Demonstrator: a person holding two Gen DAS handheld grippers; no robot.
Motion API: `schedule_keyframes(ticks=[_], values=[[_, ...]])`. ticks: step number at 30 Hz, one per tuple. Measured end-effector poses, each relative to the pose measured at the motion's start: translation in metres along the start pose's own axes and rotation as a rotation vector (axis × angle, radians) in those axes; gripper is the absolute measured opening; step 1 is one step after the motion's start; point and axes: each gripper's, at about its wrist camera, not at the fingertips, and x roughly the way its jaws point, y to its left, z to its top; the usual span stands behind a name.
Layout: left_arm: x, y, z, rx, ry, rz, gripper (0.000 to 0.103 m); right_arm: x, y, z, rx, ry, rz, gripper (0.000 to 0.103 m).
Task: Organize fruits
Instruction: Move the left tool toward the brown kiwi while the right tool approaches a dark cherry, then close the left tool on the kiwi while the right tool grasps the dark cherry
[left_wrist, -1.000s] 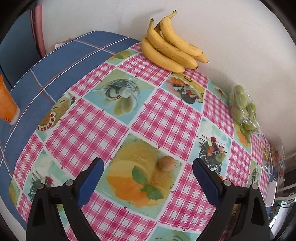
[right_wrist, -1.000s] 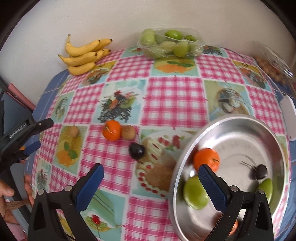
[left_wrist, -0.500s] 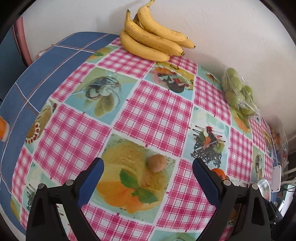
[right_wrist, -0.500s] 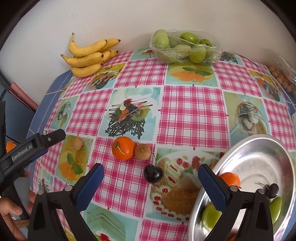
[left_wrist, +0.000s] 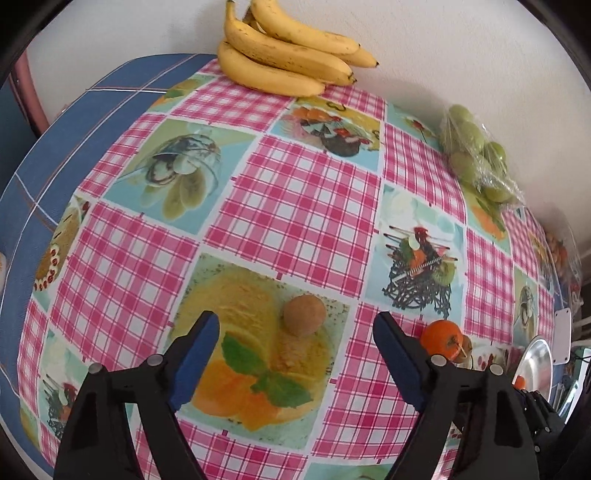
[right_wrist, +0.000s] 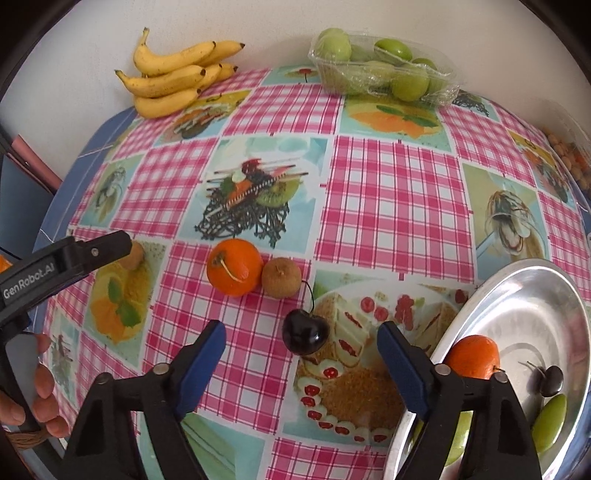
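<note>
My left gripper (left_wrist: 295, 339) is open and empty, its jaws either side of a small brown round fruit (left_wrist: 304, 314) on the tablecloth, the fruit just past the tips. My right gripper (right_wrist: 301, 347) is open and empty around a dark cherry (right_wrist: 305, 331). Beyond it lie an orange (right_wrist: 234, 266) and a second brown fruit (right_wrist: 281, 277), touching. The steel bowl (right_wrist: 517, 288) at the right holds an orange (right_wrist: 472, 355), a dark cherry (right_wrist: 552, 380) and green fruits (right_wrist: 550, 421). The left gripper (right_wrist: 62, 264) shows at the left of the right wrist view.
A bunch of bananas (left_wrist: 288, 55) lies against the back wall. A clear pack of green fruits (right_wrist: 380, 74) sits at the back. A pack of small brown fruits (right_wrist: 565, 151) is at the far right. The blue cloth (left_wrist: 74, 122) marks the table's left edge.
Both grippers have moved forward and lower. The brown fruit now sits between the left jaws' tips, and the cherry lies between the right jaws. Both stay open.
</note>
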Motion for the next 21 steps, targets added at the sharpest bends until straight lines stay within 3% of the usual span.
schedule_keyframes(ticks=[5,7,10,14,16,21], values=[[0.006,0.0,0.001,-0.002,0.007,-0.003,0.078,0.004,0.001,-0.002,-0.004,0.003,0.015,0.079],[0.006,0.0,0.001,0.001,0.006,-0.012,0.076,0.004,0.001,-0.002,0.0,0.003,0.014,0.073],[0.008,-0.003,0.001,0.013,0.009,-0.015,0.064,0.004,0.001,-0.002,0.004,0.005,0.004,0.059],[0.01,-0.005,-0.001,0.024,0.025,-0.015,0.051,0.002,-0.003,-0.002,0.024,0.006,0.0,0.047],[0.011,-0.004,0.0,0.016,0.028,-0.017,0.05,0.0,-0.005,-0.003,0.03,0.004,0.002,0.037],[0.013,-0.005,-0.002,0.03,0.037,-0.019,0.031,-0.005,-0.004,-0.003,0.027,-0.006,0.008,0.029]])
